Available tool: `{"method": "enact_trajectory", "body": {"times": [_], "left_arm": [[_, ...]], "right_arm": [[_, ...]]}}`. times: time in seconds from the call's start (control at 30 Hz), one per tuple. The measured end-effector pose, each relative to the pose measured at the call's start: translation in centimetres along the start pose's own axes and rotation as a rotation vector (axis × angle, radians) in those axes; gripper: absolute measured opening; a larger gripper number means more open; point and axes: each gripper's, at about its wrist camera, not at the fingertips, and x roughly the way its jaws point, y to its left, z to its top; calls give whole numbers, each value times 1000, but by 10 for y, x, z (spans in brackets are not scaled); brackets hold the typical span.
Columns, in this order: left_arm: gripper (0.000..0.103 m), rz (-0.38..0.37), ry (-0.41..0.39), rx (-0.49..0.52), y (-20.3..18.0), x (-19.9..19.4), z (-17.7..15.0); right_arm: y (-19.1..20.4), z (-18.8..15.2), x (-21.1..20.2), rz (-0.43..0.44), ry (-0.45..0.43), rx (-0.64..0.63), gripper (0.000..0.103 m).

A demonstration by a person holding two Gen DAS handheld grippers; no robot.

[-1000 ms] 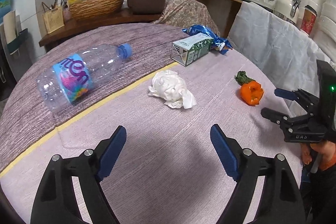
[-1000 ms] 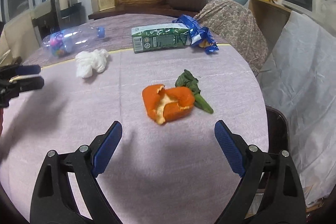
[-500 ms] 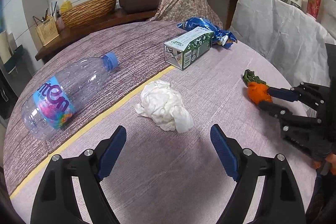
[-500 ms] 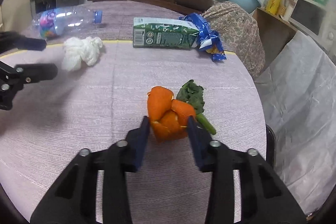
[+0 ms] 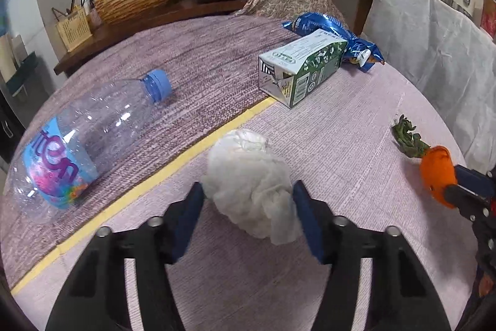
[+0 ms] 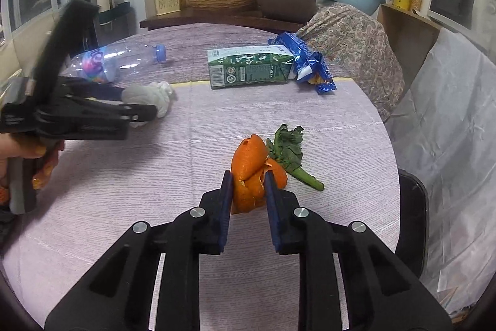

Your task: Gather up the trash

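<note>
**A:** Report the table (image 5: 356,126) contents, left to right, from the left wrist view.

**B:** Item 1: a clear plastic bottle (image 5: 83,138) with a blue cap, lying on its side on the darker cloth. Item 2: a crumpled white tissue (image 5: 251,179), just right of the yellow seam. Item 3: a green and white carton (image 5: 303,67), lying on its side further back. Item 4: a blue snack wrapper (image 5: 334,33), touching the carton's far end. Item 5: a green leaf scrap (image 5: 409,138), near the right edge. Item 6: an orange peel (image 5: 437,172), just beside the leaf.

**A:** State of the left gripper (image 5: 248,197)?

**B:** Clenched on the tissue. Both blue pads press its 2 sides (the tissue bulges above and below them). I cannot tell whether the tissue is raised off the cloth.

**A:** And the right gripper (image 6: 248,194)?

**B:** Grasping the orange peel (image 6: 252,172), 1 pad on each side. The peel stands upright between them, its lower edge at the cloth. The leaf scrap (image 6: 288,151) lies against the peel's right side, outside the pads.

**A:** Relative position of the 2 tools?

**B:** Well apart; the left gripper (image 6: 136,104) shows at the left of the right wrist view, at the tissue (image 6: 148,96).
</note>
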Motion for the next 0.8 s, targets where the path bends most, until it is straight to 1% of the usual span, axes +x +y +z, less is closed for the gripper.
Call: {"method": "enact_trajectory", "body": {"times": [0.03,0.07,0.1,0.17,0.23,0.33,0.47,0.57,0.8], "left_arm": [[47,21,-4,-4,0,0,-1],[41,35,-7,-4,0,-1,-1],[38,39,-12,-8,1,-3,-2],[34,13,-14,-39,7,-6,-3],[33,-14,-16,-68,13,-10,-6],[31,-31,-29,-98,18,-17,-9],[31,-41,-65,-100,16,-34,-10],[31,-48,-111,-90,13,-51,-10],[31,-104,-167,-27,-17,-77,-6]], "right_arm": [[-1,0,-2,9,-5,5,22],[-1,-1,-3,18,-8,12,22],[-2,-2,-6,31,-12,19,22],[-3,-4,-10,46,-18,31,22],[-3,-6,-14,48,-26,36,22],[-3,-9,-18,66,-34,40,22],[-3,-12,-19,78,-37,42,22],[-3,-15,-20,87,-39,50,22],[-3,-19,-31,100,-64,59,19]]}}
